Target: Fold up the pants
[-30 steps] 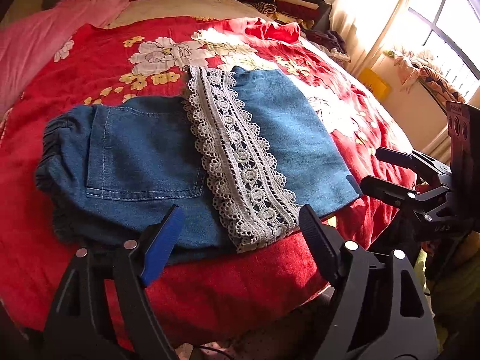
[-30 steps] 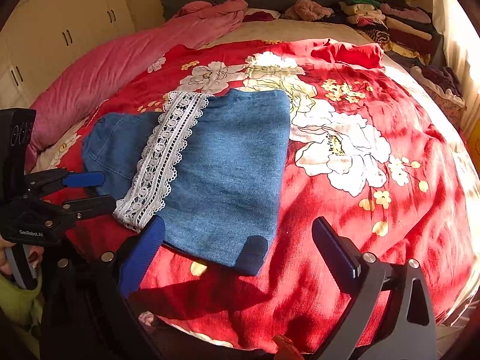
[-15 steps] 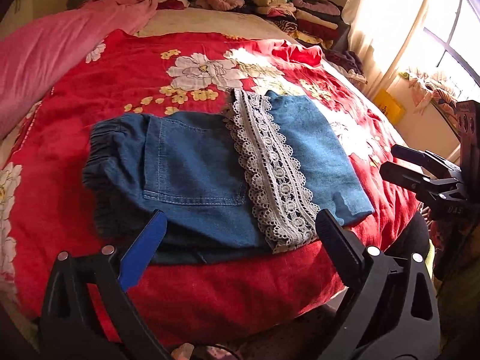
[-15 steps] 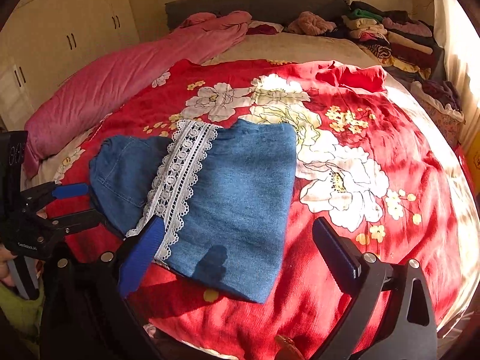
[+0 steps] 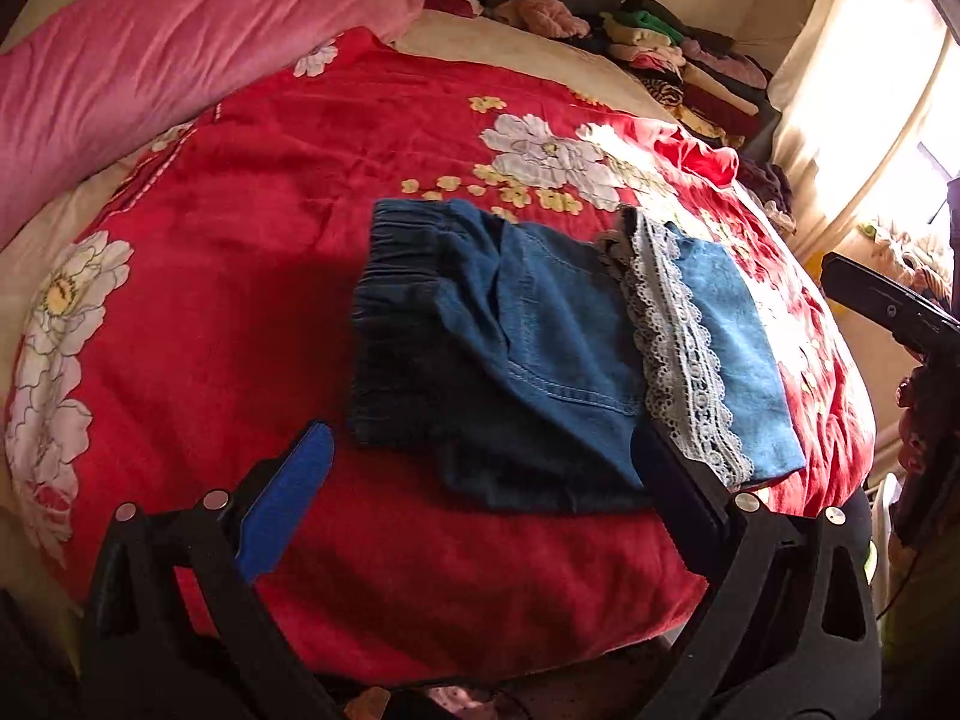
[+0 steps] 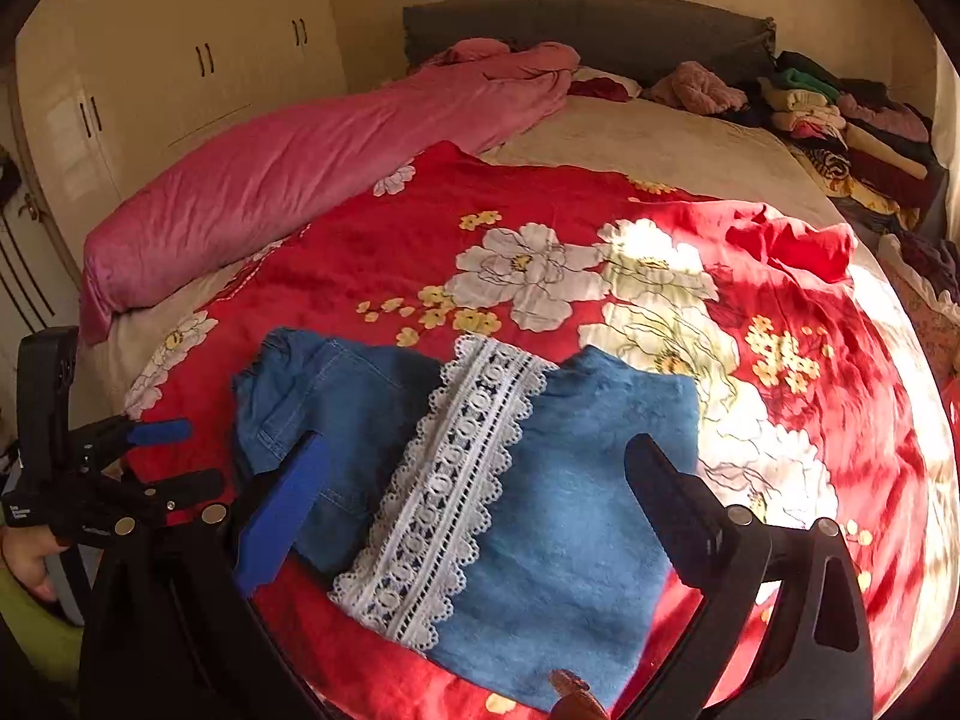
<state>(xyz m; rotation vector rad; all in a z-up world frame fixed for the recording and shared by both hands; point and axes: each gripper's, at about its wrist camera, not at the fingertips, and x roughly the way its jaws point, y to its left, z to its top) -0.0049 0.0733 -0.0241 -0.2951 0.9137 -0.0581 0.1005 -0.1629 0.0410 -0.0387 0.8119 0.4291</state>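
A red flowered blanket point(image 6: 372, 240) covers the bed point(image 6: 648, 138). A pink quilt point(image 6: 312, 150) lies rolled along its far side, stacked folded clothes point(image 6: 840, 114) by the grey headboard point(image 6: 576, 24), cream wardrobes point(image 6: 180, 78) behind.

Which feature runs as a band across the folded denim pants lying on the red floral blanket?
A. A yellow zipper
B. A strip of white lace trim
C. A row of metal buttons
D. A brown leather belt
B. A strip of white lace trim crosses the denim pants between the darker pocket side and the lighter folded panel, on the red floral blanket; no belt, buttons or zipper show.
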